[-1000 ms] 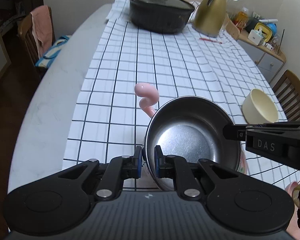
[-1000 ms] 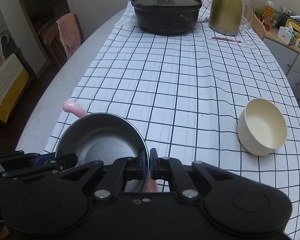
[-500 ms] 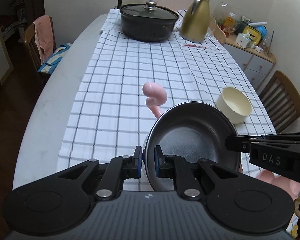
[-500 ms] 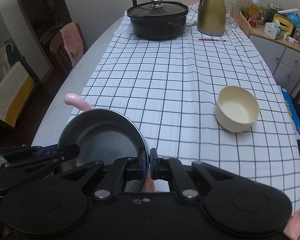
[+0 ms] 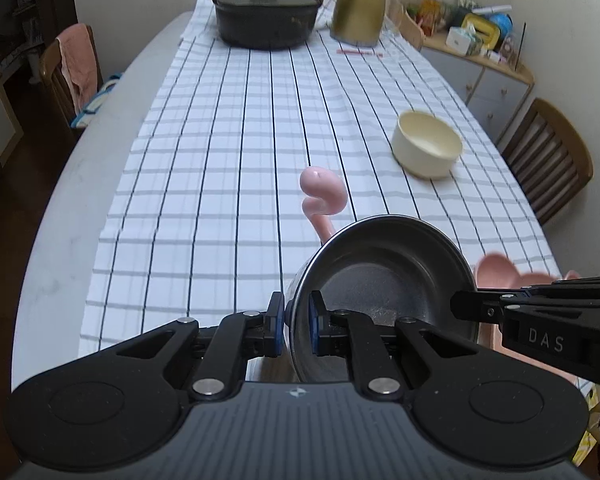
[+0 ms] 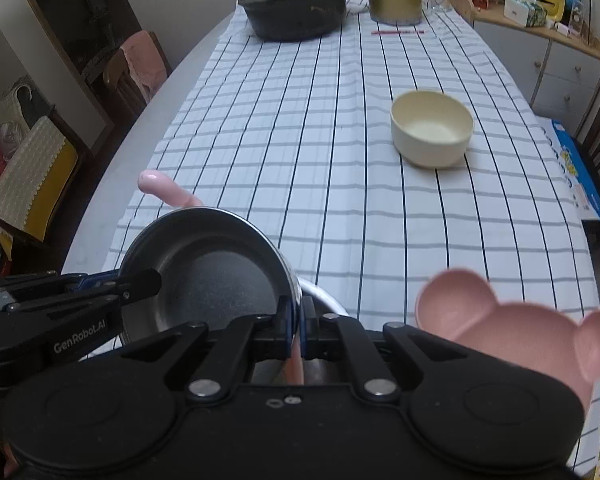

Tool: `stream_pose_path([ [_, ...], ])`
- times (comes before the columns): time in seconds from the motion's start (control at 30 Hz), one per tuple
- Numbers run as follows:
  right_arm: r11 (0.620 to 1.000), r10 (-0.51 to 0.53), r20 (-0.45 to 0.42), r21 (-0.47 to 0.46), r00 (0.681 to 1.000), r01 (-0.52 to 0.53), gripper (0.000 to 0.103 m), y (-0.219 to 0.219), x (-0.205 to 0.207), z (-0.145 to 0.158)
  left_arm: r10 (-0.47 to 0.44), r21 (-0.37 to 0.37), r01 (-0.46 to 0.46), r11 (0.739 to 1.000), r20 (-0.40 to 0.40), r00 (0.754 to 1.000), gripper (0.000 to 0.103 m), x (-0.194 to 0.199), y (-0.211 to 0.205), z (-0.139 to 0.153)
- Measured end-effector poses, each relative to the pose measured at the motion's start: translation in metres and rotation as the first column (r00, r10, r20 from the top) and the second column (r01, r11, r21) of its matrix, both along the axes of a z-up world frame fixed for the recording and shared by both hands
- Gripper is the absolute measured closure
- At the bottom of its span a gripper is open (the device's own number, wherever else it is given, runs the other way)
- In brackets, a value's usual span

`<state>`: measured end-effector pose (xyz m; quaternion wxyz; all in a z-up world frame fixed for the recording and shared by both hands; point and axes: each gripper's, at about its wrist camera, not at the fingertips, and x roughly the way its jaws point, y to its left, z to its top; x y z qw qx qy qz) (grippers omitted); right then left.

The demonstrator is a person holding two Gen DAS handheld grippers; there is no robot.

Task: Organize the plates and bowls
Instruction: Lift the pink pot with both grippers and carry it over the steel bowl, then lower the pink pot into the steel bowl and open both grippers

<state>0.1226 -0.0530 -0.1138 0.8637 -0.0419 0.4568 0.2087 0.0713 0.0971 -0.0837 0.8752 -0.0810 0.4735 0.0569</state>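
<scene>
A steel bowl hangs tilted above the near end of the checked tablecloth. My left gripper is shut on its left rim and my right gripper is shut on the opposite rim. A pink curled handle sticks out from under the bowl, and a white rim shows beneath it. A cream bowl stands apart on the cloth to the right. A pink bear-shaped dish lies at the near right edge.
A black lidded pot, a gold kettle and a red pen are at the far end. Wooden chairs stand at the left and the right. A cluttered sideboard is at the back right.
Both grippers have drawn back toward the near end of the table with the steel bowl held between them. The cream bowl now lies farther off, and the pink bear-shaped dish has come into view.
</scene>
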Motion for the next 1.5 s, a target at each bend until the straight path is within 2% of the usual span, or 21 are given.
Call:
stream_pose_path([
  [0.3, 1.0, -0.01, -0.09, 0.006, 0.996, 0.01, 0.098, -0.019, -0.017, -0.034, -0.012, 0.028, 0.014, 1.0, -0.069, 0.998, 0.092, -0.01, -0.016, -0.026],
  [0.63, 0.999, -0.031, -0.136, 0.003, 0.99, 0.032, 0.098, -0.02, -0.012, -0.051, -0.03, 0.058, 0.036, 0.998, -0.106, 0.994, 0.092, -0.002, -0.023, -0.044],
  [0.97, 1.0, -0.032, -0.132, -0.006, 0.991, 0.031, 0.098, -0.018, -0.007, -0.055, -0.054, 0.083, 0.062, 0.995, -0.094, 0.994, 0.092, 0.004, -0.025, -0.045],
  [1.17, 0.999, -0.038, -0.148, 0.009, 0.988, 0.04, 0.097, -0.021, -0.005, -0.055, -0.054, 0.064, 0.06, 0.996, -0.096, 0.994, 0.092, 0.003, -0.02, -0.045],
  [1.5, 0.999, -0.032, -0.115, 0.023, 0.993, 0.035, 0.086, -0.02, -0.006, -0.049, -0.045, 0.058, 0.05, 0.997, -0.083, 0.996, 0.091, 0.003, -0.02, -0.04],
])
